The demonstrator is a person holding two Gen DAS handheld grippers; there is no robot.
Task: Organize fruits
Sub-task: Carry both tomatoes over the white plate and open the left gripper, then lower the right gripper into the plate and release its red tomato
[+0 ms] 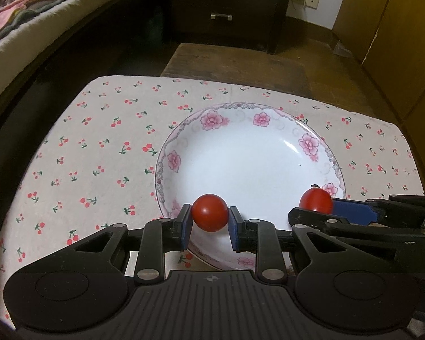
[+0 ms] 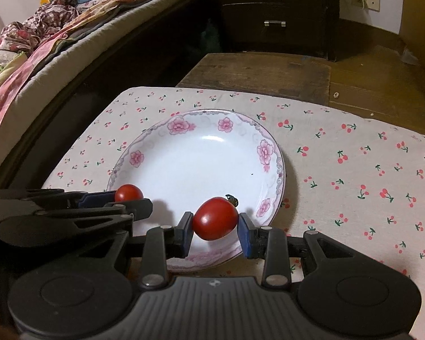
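Progress: both fruits are off the table and carried over the near edge of the plate (image 1: 320, 147); neither rests on it yet. The plate's well is bare, and no other fruit shows on the cherry-print tablecloth (image 1: 99, 147). What appears to remain is lowering each fruit into the well and letting go.

Left claw (image 1: 209, 222): clamped on the round tomato (image 1: 209, 212), blue pads pressed to its left and right flanks. The fruit hangs above the plate's near-left rim.

Right claw (image 2: 216, 228): clamped on the oval tomato (image 2: 215, 218), pads likewise pressed to both flanks. The fruit hangs above the plate's near-right rim. The two claws stand side by side, close together.

Orientation: the round tomato is close to spherical; no long axis can be read, and no stem end is visible. The oval tomato is elongated. Its long axis lies tilted across the claw's gap, low at the left pad and rising toward the right. The dark, dried stem end sits at the upper right, pointing up and away from the holder.
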